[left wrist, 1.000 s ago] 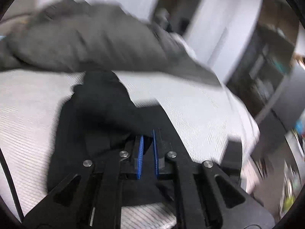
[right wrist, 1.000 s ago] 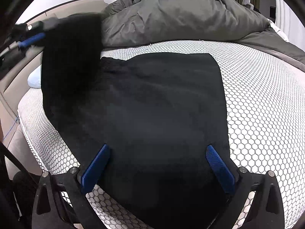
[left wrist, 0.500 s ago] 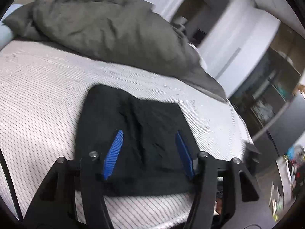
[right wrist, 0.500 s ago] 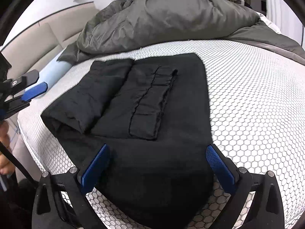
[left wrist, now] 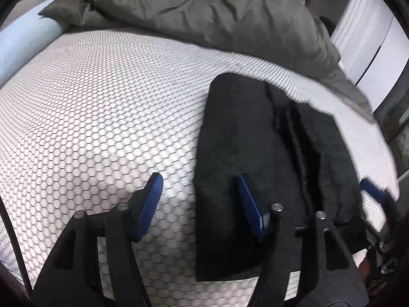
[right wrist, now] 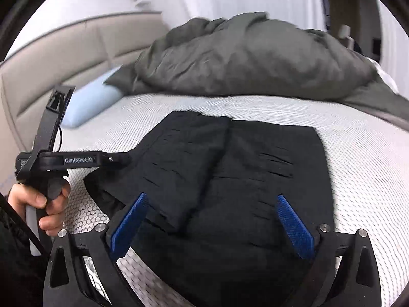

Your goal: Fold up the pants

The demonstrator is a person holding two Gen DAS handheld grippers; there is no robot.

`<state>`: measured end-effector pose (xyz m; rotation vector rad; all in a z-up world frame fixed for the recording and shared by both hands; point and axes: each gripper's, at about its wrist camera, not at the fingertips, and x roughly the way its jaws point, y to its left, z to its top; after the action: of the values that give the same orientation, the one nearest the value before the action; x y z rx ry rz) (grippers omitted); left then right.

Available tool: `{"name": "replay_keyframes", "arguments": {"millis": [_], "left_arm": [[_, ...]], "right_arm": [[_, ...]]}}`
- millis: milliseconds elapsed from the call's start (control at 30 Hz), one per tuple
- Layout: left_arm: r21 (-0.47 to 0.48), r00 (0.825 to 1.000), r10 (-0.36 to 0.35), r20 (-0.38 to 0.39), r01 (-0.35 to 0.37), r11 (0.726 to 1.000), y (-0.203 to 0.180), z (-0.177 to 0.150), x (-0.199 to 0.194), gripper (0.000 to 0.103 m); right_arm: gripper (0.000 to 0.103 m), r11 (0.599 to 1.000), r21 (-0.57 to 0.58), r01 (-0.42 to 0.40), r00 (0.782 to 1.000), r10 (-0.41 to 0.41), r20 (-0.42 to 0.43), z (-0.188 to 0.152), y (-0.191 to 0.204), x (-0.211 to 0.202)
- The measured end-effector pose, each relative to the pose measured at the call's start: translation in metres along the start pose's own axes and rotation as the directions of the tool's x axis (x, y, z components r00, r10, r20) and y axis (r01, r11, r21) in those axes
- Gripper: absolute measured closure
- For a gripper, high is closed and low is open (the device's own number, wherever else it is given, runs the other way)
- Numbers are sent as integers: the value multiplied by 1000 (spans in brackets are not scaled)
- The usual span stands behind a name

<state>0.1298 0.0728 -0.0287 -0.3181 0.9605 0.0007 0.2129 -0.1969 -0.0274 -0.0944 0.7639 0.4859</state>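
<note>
Black pants lying folded on the white honeycomb-patterned mattress, centre of the right wrist view, one flap doubled over on the left half so a thicker layer sits atop the flat panel. In the left wrist view same pants filling the centre-right of the frame, long seam ridge running top to bottom.

Left gripper low in its own view, jaws apart and just been opening; nothing pinched between the blue pads, left pad over bare mattress, right pad over the edge of the cloth. Same tool visible at the left edge of the right wrist view as a black body, gripped by a hand at lower left, tip right by the left edge of the pants; contact unclear.

Right gripper at the bottom of its view, jaws spread wide, blue pads hovering above the near part of the pants, no fabric clamped.

Rumpled grey duvet heaped across the top of both views, touching the far mattress edge. Pale blue pillow at upper left beside a beige padded headboard
</note>
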Motion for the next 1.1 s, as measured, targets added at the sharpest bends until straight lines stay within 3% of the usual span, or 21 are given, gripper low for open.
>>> {"name": "replay_keyframes", "arguments": {"millis": [200,333,400,467,500,567,633,700,800,933,1000,1100], "left_arm": [[-30,999,-30,-23,30,999,18,2,5,39],[-31,999,-43,-29,43,999,29,-1,3,38],[-30,998,-48,-32,47,998,34,-3,1,38],[-39,998,-54,-35,53,998,38,-2,1,37],[-38,998,-53,-34,52,998,40,-2,-1,37],[-34,998,-46,-35,45,998,40,-2,1,37],[-36,999,-39,-33,38,999,42,-2,3,37],[-38,999,-37,-33,35,999,33,-3,-2,37],[-45,999,-36,-33,35,998,28,-5,-10,37],[-56,999,-26,-31,24,998,30,-9,-16,37],[-58,999,-17,-30,15,998,29,-10,-18,37],[-56,1000,-10,-28,8,998,26,-9,-19,37]], "right_arm": [[4,990,-126,65,997,-71,-42,11,45,40],[4,983,-142,121,988,-132,-76,11,52,60],[4,960,-155,235,969,-244,-45,11,49,58],[4,914,-99,392,919,-394,6,11,28,43],[4,915,-56,400,917,-400,11,10,17,35],[4,929,109,353,935,-355,-4,3,-25,15],[4,914,224,338,938,-345,-8,-5,-55,0],[4,903,335,268,958,-285,3,-14,-84,-16],[4,906,409,112,984,-158,79,-22,-103,-35],[4,890,447,-92,993,50,106,-29,-107,-40],[4,895,438,-88,994,54,91,-26,-101,-36],[4,951,307,23,999,-35,32,-10,-73,-18]]}}
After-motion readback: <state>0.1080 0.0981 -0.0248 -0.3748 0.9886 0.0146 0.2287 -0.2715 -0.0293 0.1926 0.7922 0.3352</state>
